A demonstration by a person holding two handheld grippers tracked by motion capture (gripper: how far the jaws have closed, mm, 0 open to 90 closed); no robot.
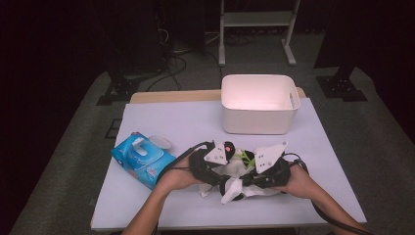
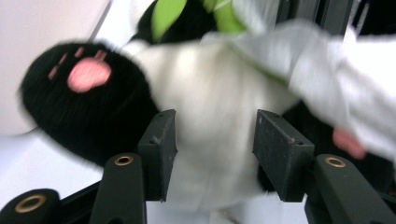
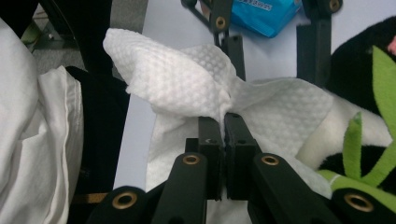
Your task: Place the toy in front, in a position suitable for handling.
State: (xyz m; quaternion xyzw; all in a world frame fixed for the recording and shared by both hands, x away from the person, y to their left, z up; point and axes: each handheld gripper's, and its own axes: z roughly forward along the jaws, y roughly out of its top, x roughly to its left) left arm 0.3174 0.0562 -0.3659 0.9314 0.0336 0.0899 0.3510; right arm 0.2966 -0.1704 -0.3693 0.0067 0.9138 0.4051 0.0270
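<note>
Nearest the person, the right tool (image 3: 224, 135) is pinched tight on a white wet wipe (image 3: 187, 79), thin and limp, so it will drape and drag wherever pulled. Just beyond, the left tool (image 2: 212, 154) straddles the plush panda (image 2: 205, 107), pads parted around its soft white belly, which looks the best place to steady it. Farther back: the blue wipes pack (image 1: 142, 159), then the white bin (image 1: 259, 120) on the desk (image 1: 186, 122).
</note>
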